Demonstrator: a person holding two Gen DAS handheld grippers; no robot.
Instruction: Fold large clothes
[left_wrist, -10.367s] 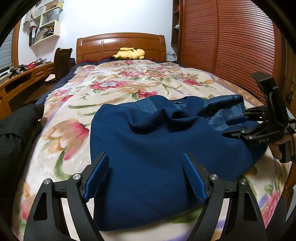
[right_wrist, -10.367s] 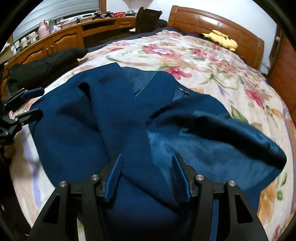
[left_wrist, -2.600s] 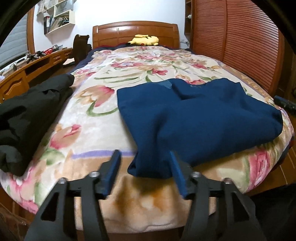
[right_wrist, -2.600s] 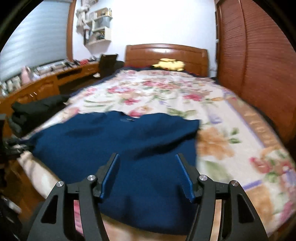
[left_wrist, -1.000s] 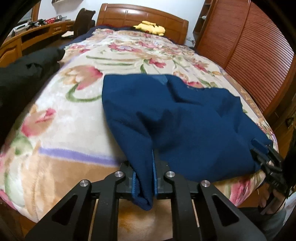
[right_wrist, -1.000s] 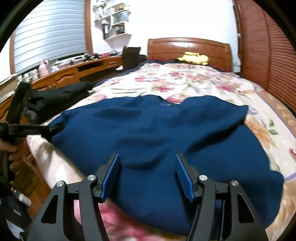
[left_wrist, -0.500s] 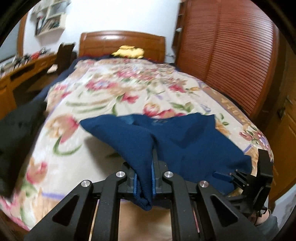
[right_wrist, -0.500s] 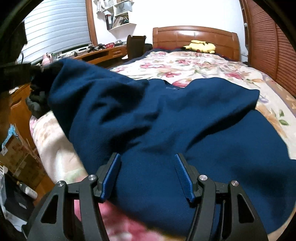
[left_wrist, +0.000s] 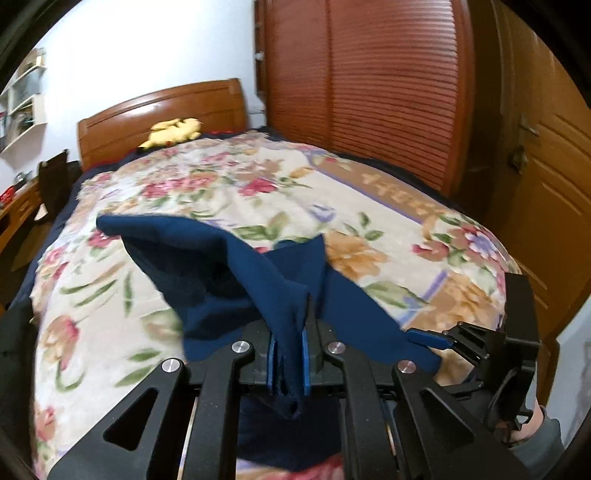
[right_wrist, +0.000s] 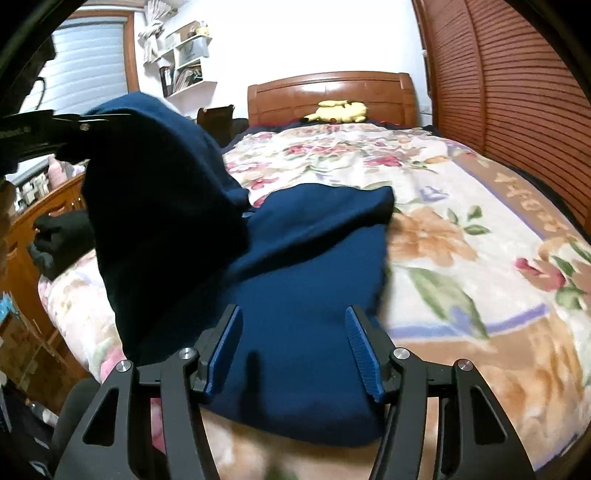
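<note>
A dark blue garment (left_wrist: 229, 280) lies on the floral bed. My left gripper (left_wrist: 289, 360) is shut on its left corner and holds it raised, so the cloth drapes up off the bed. In the right wrist view the lifted part (right_wrist: 155, 192) hangs at the left from the left gripper (right_wrist: 85, 123), and the rest of the garment (right_wrist: 314, 266) lies flat. My right gripper (right_wrist: 293, 354) is open and empty over the garment's near edge; it also shows in the left wrist view (left_wrist: 443, 338).
The floral blanket (left_wrist: 388, 206) covers the bed. A yellow plush toy (right_wrist: 338, 110) lies by the wooden headboard (right_wrist: 328, 90). A black garment (right_wrist: 62, 236) lies at the bed's left edge by a wooden desk. Slatted wardrobe doors (left_wrist: 369, 92) stand on the right.
My left gripper closed on the garment's left corner and has lifted it up and to the right, over the rest. The right gripper stays open at the near edge.
</note>
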